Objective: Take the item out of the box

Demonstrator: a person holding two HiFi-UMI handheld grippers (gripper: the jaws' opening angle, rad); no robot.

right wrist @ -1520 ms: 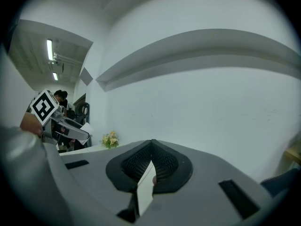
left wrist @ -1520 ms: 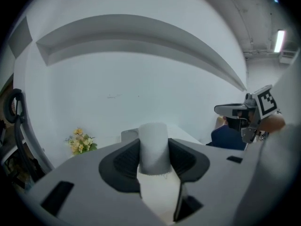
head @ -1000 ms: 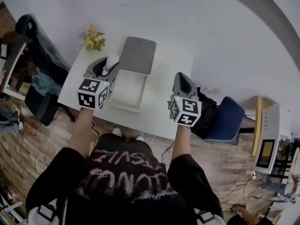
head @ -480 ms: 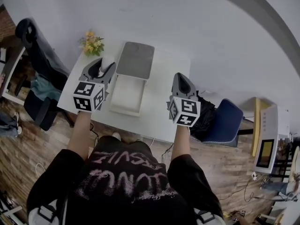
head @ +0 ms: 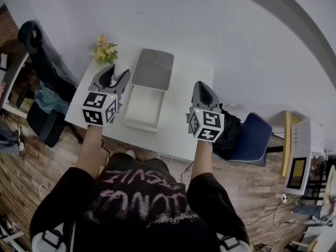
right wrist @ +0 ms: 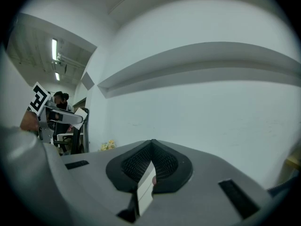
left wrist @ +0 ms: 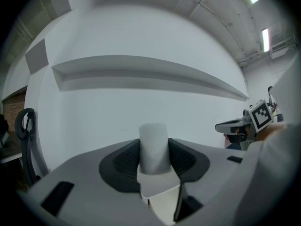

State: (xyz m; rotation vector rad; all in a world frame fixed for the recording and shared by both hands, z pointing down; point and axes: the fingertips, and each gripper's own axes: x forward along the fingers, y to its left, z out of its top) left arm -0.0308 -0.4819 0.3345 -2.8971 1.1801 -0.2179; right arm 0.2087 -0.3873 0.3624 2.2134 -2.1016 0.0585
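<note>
Left gripper point(head: 116, 76), with the white cylinder point(head: 119, 69) clamped in it, has shifted left, away from the box point(head: 143, 107). One second ago its body overlapped the box's left edge. Now it sits clear of that edge over the bare table point(head: 178, 126), with a narrow gap between them. Nearly all the shift came in the first half second. The cylinder is slightly farther left of the box.
</note>
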